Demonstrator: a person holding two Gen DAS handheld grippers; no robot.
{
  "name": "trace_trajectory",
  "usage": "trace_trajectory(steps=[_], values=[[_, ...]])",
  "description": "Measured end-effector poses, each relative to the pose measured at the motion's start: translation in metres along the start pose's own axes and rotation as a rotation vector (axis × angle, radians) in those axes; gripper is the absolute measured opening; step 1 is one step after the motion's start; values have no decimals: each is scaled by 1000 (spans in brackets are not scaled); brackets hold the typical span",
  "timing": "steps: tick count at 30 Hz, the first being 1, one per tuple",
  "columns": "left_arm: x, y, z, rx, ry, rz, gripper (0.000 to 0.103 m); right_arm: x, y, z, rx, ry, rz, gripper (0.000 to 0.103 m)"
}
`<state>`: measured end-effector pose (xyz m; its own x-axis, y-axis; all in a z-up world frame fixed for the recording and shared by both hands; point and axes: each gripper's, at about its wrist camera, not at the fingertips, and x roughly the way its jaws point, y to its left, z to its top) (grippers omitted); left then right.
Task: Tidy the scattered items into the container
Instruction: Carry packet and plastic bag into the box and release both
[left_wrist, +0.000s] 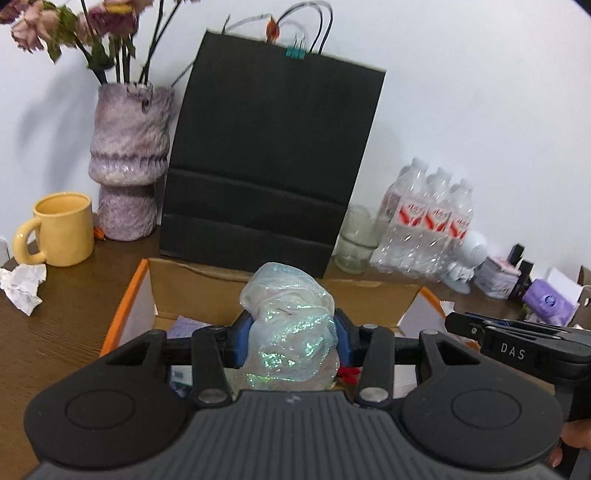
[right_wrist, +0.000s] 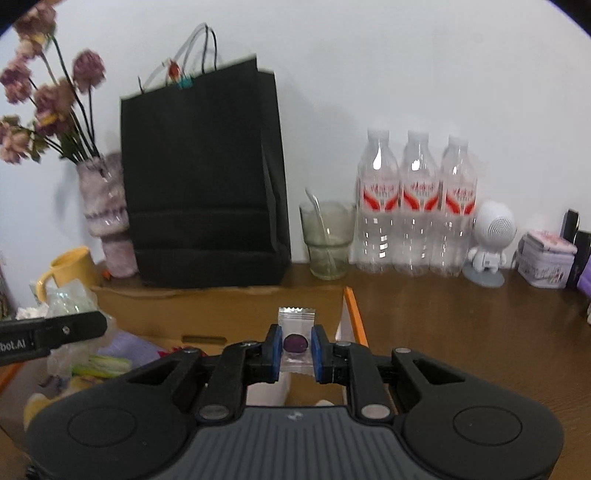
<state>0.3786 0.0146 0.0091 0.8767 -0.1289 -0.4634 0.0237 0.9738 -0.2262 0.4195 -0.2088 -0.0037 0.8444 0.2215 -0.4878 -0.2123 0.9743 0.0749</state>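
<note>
Between right jaws, pinched candy packet

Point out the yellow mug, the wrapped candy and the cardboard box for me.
yellow mug (left_wrist: 66, 230), left wrist view, on its outer wall.
wrapped candy (right_wrist: 295, 342), right wrist view, on the dark sweet inside the clear wrapper.
cardboard box (left_wrist: 207, 286), left wrist view, on its inner back wall.

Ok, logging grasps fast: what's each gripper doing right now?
Left gripper: shut on the iridescent bag.
Right gripper: shut on the wrapped candy.
</note>
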Motion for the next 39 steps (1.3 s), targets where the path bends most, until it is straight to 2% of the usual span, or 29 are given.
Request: trace_trajectory(steps=[1,2,3,4,5,6,7,15,32,39], values=[[4,1,-1,2,12,-1,46,4,0,-1,-3,12,1,16],[7,1,-1,9,26,-5,51,7,0,-2,-6,23,5,18],[9,0,-2,17,39,-6,68,9,1,-2,-7,37,9,22],[11,0,-2,23,50,0,79,10,0,-2,-7,48,13,42],[11,-2,-2,28,55,14,100,10,1,-2,-7,58,18,58],[9,-3,-3,37,48,28,103,9,3,-2,-10,55,16,89],[7,-5,-4,51,39,37,103,6,5,-2,-18,42,9,100],[2,-4,-1,52,32,84,103,-2,14,1,-50,34,11,100],[2,-6,-2,63,35,90,103,-4,17,1,-51,37,18,101],[-24,-6,-1,59,-9,84,103,-25,14,-2,-36,14,41,102]])
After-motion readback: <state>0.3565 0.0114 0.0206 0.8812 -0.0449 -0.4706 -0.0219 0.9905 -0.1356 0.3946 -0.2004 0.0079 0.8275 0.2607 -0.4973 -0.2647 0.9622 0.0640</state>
